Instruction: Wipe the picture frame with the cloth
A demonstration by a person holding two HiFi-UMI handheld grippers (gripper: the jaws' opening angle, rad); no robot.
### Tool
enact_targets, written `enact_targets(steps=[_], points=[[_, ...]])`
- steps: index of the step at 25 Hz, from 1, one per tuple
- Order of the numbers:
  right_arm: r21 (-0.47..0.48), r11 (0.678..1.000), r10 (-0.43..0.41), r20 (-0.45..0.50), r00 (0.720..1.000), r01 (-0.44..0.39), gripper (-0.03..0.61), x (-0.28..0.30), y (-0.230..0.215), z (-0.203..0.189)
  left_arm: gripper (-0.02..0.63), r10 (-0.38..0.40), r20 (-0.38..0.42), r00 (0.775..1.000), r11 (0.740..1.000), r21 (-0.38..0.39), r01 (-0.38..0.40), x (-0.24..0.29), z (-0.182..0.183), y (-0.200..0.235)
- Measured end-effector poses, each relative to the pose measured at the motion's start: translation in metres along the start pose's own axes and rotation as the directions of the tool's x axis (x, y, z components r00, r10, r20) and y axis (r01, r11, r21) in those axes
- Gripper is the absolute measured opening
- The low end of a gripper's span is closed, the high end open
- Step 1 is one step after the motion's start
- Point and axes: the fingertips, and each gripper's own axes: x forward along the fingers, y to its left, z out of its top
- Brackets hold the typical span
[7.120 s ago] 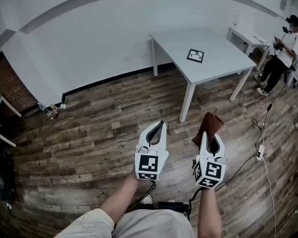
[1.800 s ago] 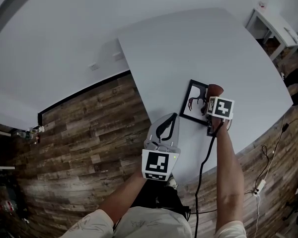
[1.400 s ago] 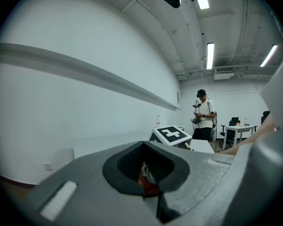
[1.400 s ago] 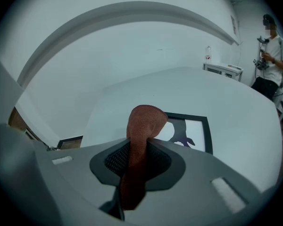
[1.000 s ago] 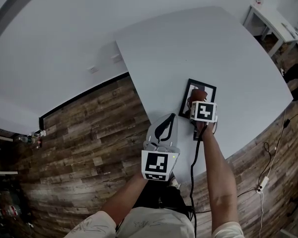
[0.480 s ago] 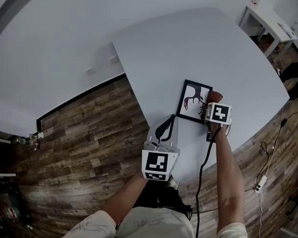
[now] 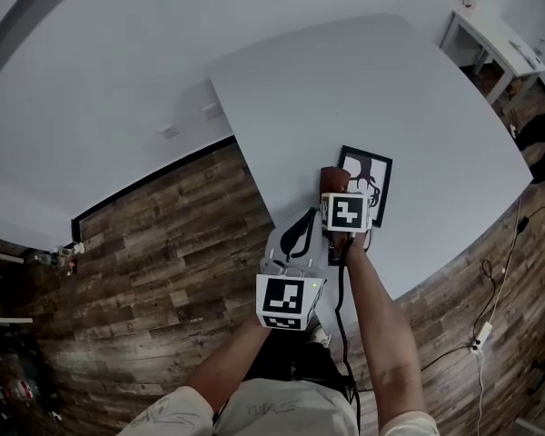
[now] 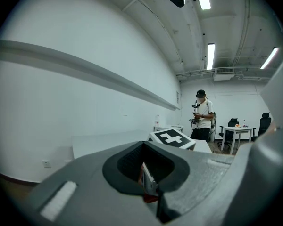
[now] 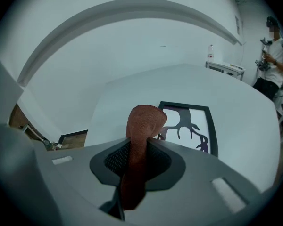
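Firmly, the cloth [image 9: 142, 126] is pinched between the jaws of the right gripper [image 7: 337, 192]. Just ahead of them, slightly rightward, the picture frame [image 7: 376, 178] is seen flat on the table [image 7: 345, 89]. The left gripper [image 7: 297, 234] jaws are pressed together, empty.

- The right gripper [image 9: 135, 166] has its fingers [image 9: 114, 160] pressed together on a rust-brown cloth [image 9: 144, 121] — the cloth stands up between them, its rounded end leaning to the right.
- Just behind the cloth, a black picture frame [image 9: 211, 128] lies flat on the white tabletop [image 9: 240, 112], holding a dark antler-like print on white.
- The cloth's end overlaps the frame's near left corner in this view.
- A person [image 9: 273, 62] stands far right — beside a small white table [image 9: 225, 68].
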Motion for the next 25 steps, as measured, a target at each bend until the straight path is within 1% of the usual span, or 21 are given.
enact_targets(steps=[1, 2, 5, 9, 14, 17, 20, 25], points=[[0.019, 1.0, -0.012, -0.053, 0.999, 0.013, 0.095, 0.001, 0.001, -0.013, 0.0, 0.002, -0.003, 1.0, 1.0, 0.0, -0.002, 0.0, -0.001, 0.002], [0.029, 0.999, -0.016, -0.084, 0.996, 0.019, 0.095, 0.003, 0.002, -0.022, 0.0, 0.005, -0.006, 1.0, 1.0, -0.002, -0.005, 0.0, -0.002, 0.004], [0.0, 1.0, -0.017, -0.028, 0.999, 0.017, 0.095, 0.007, -0.005, -0.019, 0.0, 0.002, -0.02, 1.0, 1.0, -0.016, -0.002, 0.0, -0.008, 0.002], [0.013, 0.997, -0.077, -0.006, 0.997, 0.077, 0.096, 0.001, -0.039, -0.019, 0.0, -0.013, -0.022, 1.0, 0.999, -0.031, 0.012, 0.002, -0.01, -0.004], [0.026, 0.986, -0.162, -0.005, 0.987, 0.162, 0.095, -0.019, -0.091, -0.023, 0.0, -0.037, -0.027, 0.999, 0.999, -0.034, 0.036, 0.005, -0.012, -0.019], [0.042, 0.977, -0.208, -0.021, 0.978, 0.209, 0.095, -0.03, -0.119, -0.03, 0.0, -0.053, -0.023, 0.998, 0.998, -0.038, 0.052, 0.006, -0.011, -0.028], [0.051, 0.971, -0.234, -0.027, 0.972, 0.235, 0.095, -0.038, -0.134, -0.035, 0.0, -0.058, -0.027, 0.998, 0.998, -0.034, 0.057, 0.005, -0.012, -0.033], [0.016, 0.967, -0.256, -0.017, 0.967, 0.256, 0.097, -0.041, -0.143, -0.04, 0.0, -0.056, -0.015, 0.998, 0.998, -0.023, 0.056, 0.003, -0.009, -0.037]])
